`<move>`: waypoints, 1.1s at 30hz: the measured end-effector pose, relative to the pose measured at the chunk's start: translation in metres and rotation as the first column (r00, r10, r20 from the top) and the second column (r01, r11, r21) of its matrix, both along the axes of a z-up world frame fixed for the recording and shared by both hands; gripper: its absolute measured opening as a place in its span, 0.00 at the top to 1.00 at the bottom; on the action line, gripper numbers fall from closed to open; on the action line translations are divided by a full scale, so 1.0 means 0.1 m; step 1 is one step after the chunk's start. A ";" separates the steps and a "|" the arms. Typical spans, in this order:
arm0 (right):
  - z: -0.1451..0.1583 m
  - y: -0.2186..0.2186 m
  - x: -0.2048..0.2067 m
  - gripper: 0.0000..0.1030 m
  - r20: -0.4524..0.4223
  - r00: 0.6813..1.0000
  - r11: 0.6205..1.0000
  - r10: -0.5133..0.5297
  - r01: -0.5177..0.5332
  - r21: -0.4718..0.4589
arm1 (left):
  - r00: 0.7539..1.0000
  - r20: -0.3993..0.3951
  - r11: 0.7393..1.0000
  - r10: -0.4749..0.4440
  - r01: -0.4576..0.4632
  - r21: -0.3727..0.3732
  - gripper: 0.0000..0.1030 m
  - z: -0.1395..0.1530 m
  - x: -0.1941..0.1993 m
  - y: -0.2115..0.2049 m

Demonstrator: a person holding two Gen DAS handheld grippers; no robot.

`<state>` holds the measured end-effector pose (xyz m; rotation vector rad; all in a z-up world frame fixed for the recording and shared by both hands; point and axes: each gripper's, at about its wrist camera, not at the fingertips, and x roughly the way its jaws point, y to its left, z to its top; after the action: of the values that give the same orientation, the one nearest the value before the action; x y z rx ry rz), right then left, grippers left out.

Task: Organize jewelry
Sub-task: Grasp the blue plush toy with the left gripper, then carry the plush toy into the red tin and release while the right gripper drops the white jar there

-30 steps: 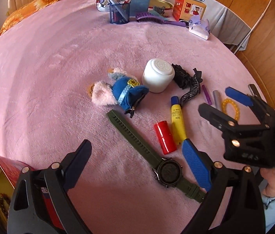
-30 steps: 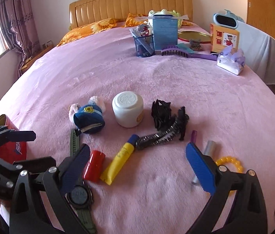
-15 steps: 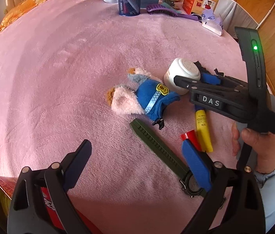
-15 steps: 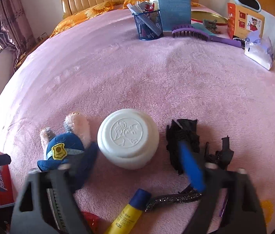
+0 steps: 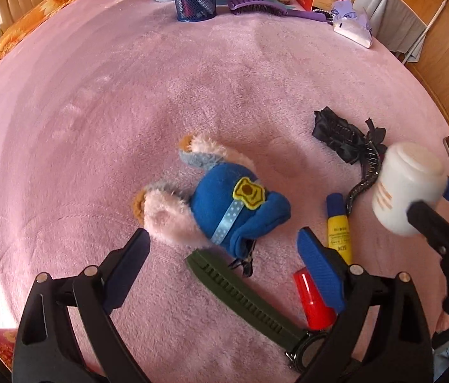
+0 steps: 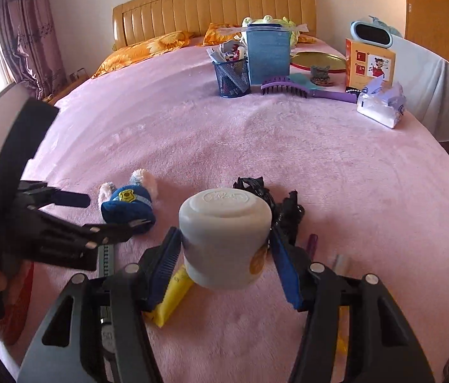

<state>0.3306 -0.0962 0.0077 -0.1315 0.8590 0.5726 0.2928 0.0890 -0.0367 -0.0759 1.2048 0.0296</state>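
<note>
We start with the white jar (image 6: 224, 239), which now sits clamped between the 2 blue pads of the right gripper (image 6: 224, 255), lifted off the pink blanket (image 6: 336, 166); 0.5 s ago it was resting on the blanket beside the plush police hat (image 5: 224, 204) with that gripper only closing in, and the left wrist view shows it blurred in the air at the right edge, so we judge the lift is under way. That matters if the jar is meant to hold small pieces or simply has to be cleared aside, though we cannot tell which. Where it stood, a shallow dent shows in the pile. The left gripper (image 5: 221, 265) hangs empty with its jaws wide apart above the green watch (image 5: 243, 300), whose strap runs under its right finger; the red tube (image 5: 312, 300) and the yellow tube (image 5: 337, 226) lie just beside it. The black hair clips (image 5: 342, 137) and the sparkly black barrette (image 5: 364, 175) lie beyond the jar, still loose on the blanket, so the sorting has barely begun. As for containers, the jar has its lid on and its contents are hidden; a red tin (image 6: 17, 300) shows at the left edge of the right wrist view, its inside out of sight; at the far end a blue mesh cup (image 6: 232, 78) holds pens and small items, with a purple brush (image 6: 304, 89) near it
</note>
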 end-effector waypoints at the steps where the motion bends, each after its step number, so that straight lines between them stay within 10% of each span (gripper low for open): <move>1: 0.02 -0.05 -0.04 0.43 0.002 1.000 1.000 0.002 -0.002 0.009 | 1.000 0.000 1.000 -0.003 0.003 0.022 0.11 -0.02 0.02 -0.01; 3: 0.07 -0.11 -0.14 0.44 0.008 1.000 1.000 0.006 -0.006 0.024 | 1.000 -0.028 1.000 -0.015 0.015 0.017 0.54 -0.07 0.04 -0.03; 19: 0.46 -0.01 -0.55 0.51 0.073 0.997 0.999 0.028 -0.030 0.031 | 0.987 0.153 0.998 -0.056 0.059 -0.018 0.61 0.69 -0.70 -0.16; 23: 0.16 -0.05 -0.41 0.26 0.010 0.999 0.998 -0.042 0.043 -0.045 | 0.982 0.181 0.997 -0.056 0.063 -0.037 0.61 0.74 -0.97 -0.14; 33: -0.48 0.00 -0.20 0.41 -0.164 0.986 0.995 -0.032 0.017 -0.096 | 0.988 0.150 0.992 -0.047 0.064 -0.111 0.61 0.42 -1.24 -0.24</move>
<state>0.3105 -0.0964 -0.0407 -0.1607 1.0483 0.5248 0.1687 0.0649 0.0053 -0.1439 1.0596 -0.0935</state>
